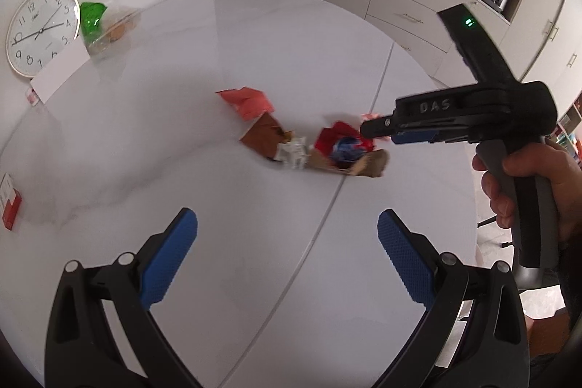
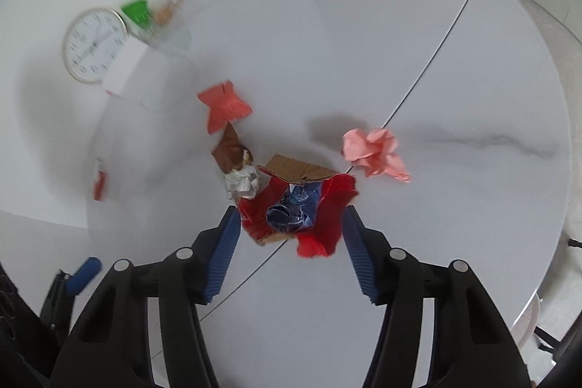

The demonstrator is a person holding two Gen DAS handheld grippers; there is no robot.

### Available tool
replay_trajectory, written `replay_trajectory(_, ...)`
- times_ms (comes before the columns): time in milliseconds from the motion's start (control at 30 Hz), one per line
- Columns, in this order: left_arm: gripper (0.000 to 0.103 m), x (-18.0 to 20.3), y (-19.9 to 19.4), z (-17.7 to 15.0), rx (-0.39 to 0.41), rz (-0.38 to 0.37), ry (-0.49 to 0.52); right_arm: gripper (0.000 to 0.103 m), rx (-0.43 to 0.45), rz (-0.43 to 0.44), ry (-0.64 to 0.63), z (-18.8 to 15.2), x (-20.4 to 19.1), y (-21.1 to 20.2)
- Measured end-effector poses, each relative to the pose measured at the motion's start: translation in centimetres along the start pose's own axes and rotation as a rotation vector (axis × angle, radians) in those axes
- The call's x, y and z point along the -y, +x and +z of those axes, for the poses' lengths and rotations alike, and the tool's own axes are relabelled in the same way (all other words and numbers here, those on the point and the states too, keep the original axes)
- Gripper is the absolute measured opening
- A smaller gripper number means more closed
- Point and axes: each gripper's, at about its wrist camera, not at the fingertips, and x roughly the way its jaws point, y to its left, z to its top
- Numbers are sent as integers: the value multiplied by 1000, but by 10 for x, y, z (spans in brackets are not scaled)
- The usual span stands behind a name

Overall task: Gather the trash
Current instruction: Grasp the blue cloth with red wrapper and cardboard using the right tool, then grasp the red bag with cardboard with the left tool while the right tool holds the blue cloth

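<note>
A: How are the fingers of each gripper shown?

B: The left gripper [image 1: 287,255] is seen with its blue pads spread wide above bare table [image 1: 254,42]; nothing is enclosed. The right gripper [image 2: 291,242] is shown with its jaws partly apart, and the torn red wrapper [image 2: 320,206] with its crumpled blue scrap [image 2: 291,215] is framed between them. Whether the pads touch it cannot be told.

A: Where is the trash located?

B: It is gathered near the table's seam: a salmon paper [image 2: 223,106], a brown wrapper [image 2: 229,151], a white crumpled wad [image 2: 242,182] and a cardboard piece [image 2: 296,168] touching the red wrapper. A pink paper ball [image 2: 374,151] is seen just beside it. A wall clock [image 1: 42,30] is laid near the far edge.
</note>
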Motion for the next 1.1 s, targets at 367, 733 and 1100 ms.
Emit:
replay_trajectory(367, 95, -21, 12, 5, 10, -10, 49, 52, -87, -58, 17, 1, -4, 46)
replay_trajectory(733, 95, -20, 17, 5, 0, -10, 39, 30, -56, -86, -68, -16, -5, 38)
replay_trajectory(1100, 95, 19, 46, 0, -27, -164, 113, 30, -33, -13, -96, -50, -3, 3)
